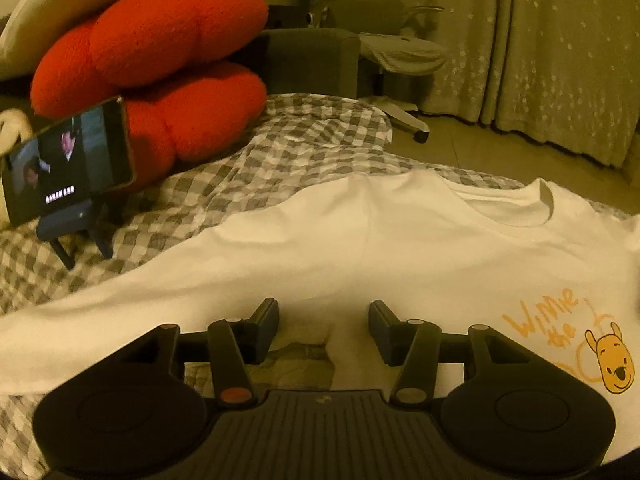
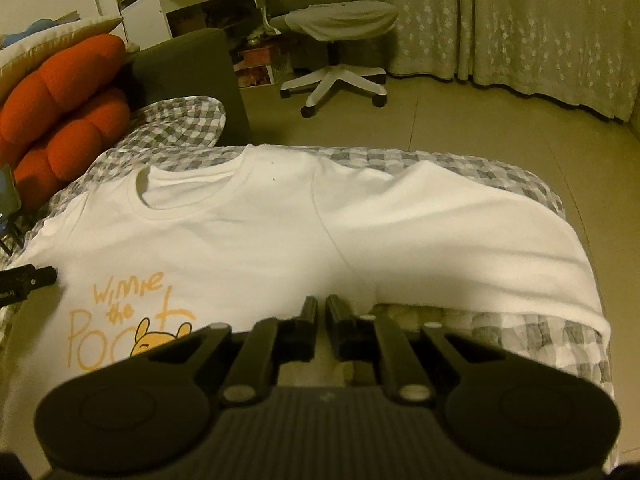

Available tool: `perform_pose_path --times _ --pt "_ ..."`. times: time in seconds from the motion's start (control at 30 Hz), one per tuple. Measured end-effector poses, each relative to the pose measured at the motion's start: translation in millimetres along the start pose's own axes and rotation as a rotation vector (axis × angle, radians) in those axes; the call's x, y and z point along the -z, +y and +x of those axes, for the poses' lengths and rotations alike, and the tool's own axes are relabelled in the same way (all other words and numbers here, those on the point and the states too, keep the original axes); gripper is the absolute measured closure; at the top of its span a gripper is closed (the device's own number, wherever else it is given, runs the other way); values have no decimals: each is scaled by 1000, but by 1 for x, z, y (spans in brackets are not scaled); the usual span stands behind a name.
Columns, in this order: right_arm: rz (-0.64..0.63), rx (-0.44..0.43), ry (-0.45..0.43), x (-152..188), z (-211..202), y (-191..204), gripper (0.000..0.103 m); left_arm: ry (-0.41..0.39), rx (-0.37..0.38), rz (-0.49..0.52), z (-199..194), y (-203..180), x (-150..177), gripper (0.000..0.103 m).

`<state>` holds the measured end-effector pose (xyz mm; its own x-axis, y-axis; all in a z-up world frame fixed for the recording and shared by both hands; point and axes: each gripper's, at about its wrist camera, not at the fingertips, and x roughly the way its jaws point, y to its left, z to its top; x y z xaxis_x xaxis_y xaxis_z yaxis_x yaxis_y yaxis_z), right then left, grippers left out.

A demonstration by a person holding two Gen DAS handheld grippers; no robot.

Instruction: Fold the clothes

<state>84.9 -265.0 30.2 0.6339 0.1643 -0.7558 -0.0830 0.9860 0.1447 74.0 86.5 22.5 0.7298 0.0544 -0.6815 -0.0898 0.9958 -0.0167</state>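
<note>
A white long-sleeved shirt (image 1: 360, 248) with an orange bear print (image 1: 612, 360) lies front up on the checked bedcover, collar (image 2: 184, 192) at the far side. My left gripper (image 1: 324, 316) is open, low over the shirt where its left sleeve (image 1: 100, 320) meets the body; nothing sits between the fingers. My right gripper (image 2: 322, 312) is shut, its fingers pinching the shirt (image 2: 260, 240) at the underarm of the right sleeve (image 2: 460, 248). A black part of the left gripper (image 2: 28, 280) shows at the left edge of the right wrist view.
A phone on a small stand (image 1: 68, 160) plays video on the bed at left, in front of red cushions (image 1: 160, 64). The checked cover (image 2: 540, 340) drops off at the bed's right edge. Beyond are bare floor (image 2: 480, 120), a swivel chair (image 2: 340, 76) and curtains (image 2: 540, 20).
</note>
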Motion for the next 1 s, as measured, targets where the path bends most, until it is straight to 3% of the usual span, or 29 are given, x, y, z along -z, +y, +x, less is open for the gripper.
perform_pose_path --times 0.2,0.4,1.0 --pt "28 9 -5 0 -5 -4 96 -11 -5 -48 -7 10 -3 54" --pt "20 13 -14 1 -5 0 94 -12 -40 -7 -2 5 1 54" --pt "35 22 -12 1 -3 -4 93 9 -23 -62 -3 14 -3 53"
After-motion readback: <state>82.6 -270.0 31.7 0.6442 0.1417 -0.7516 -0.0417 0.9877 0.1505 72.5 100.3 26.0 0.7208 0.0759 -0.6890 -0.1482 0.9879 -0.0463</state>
